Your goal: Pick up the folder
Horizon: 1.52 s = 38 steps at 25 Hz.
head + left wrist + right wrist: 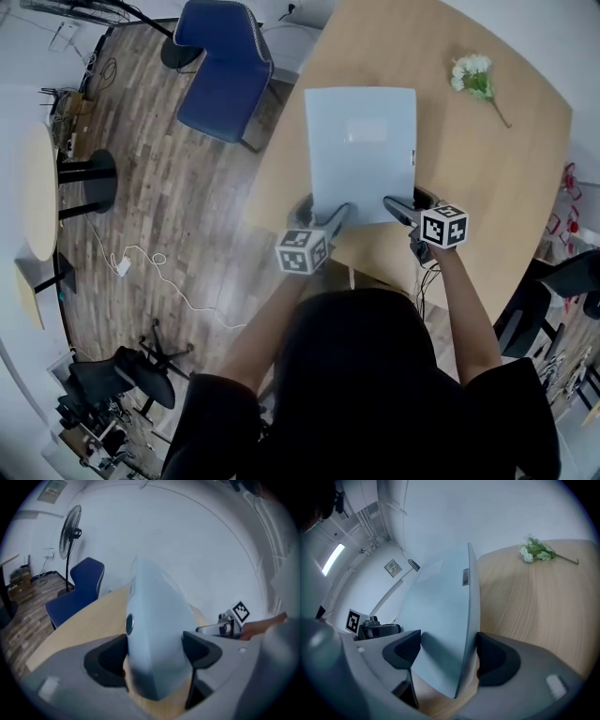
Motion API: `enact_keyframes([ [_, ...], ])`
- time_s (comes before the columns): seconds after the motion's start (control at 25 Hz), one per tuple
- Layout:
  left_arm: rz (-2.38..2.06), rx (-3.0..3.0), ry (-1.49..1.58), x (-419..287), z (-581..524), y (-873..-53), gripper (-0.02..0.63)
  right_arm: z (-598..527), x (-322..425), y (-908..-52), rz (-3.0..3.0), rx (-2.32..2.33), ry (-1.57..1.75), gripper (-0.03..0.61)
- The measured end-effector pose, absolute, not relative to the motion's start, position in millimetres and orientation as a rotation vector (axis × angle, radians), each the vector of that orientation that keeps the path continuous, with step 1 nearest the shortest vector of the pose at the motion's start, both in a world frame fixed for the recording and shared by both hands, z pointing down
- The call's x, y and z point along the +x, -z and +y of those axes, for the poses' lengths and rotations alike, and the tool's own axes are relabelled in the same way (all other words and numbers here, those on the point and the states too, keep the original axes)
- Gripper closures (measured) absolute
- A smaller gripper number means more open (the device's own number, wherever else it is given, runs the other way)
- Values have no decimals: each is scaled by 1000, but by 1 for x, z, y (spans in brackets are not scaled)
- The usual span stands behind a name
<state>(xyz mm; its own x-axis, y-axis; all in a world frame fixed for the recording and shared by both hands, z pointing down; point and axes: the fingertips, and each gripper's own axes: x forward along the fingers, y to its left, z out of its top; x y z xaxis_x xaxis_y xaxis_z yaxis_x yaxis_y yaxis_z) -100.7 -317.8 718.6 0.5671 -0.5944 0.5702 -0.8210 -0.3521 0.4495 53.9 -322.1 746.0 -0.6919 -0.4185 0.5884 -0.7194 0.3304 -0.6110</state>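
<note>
At center frame of the head view, we've got the pale blue folder (361, 150) over the wooden tabletop (487, 178), its lower edge pinched at both corners: left hand-held gripper (339, 217) and right hand-held gripper (398, 208) each clamp it. White flower sprig (473, 75) lies upper right, well apart.

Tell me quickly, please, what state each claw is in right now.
Left claw: closed on the folder.
Right claw: closed on the same folder.
</note>
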Motion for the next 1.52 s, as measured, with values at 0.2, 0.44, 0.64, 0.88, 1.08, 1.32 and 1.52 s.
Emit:
enact_keyframes([
  [0.2, -1136, 2220, -322, -100, -330, -660, 230, -328, 56, -684, -2369, 1175, -1174, 204],
  [0.44, -1137, 2354, -159, -104, -339, -576, 229, -329, 56, -601, -2479, 1355, -1055, 206],
  [0.64, -1093, 2540, -103, -87, -345, -511, 230, -325, 72, -535, -2535, 1482, -873, 207],
  [0.88, -962, 2730, -21, -47, -352, -444, 230, -317, 108, -460, -2542, 1654, -593, 209],
  [1.08, -851, 2815, 44, -12, -350, -410, 229, -302, 139, -416, -2497, 1786, -392, 213],
  [1.32, -731, 2928, 30, 28, -340, -382, 229, -278, 173, -388, -2420, 1912, -268, 216],
  [1.52, -613, 2962, 23, 61, -326, -374, 230, -254, 201, -380, -2351, 2014, -268, 216],
])
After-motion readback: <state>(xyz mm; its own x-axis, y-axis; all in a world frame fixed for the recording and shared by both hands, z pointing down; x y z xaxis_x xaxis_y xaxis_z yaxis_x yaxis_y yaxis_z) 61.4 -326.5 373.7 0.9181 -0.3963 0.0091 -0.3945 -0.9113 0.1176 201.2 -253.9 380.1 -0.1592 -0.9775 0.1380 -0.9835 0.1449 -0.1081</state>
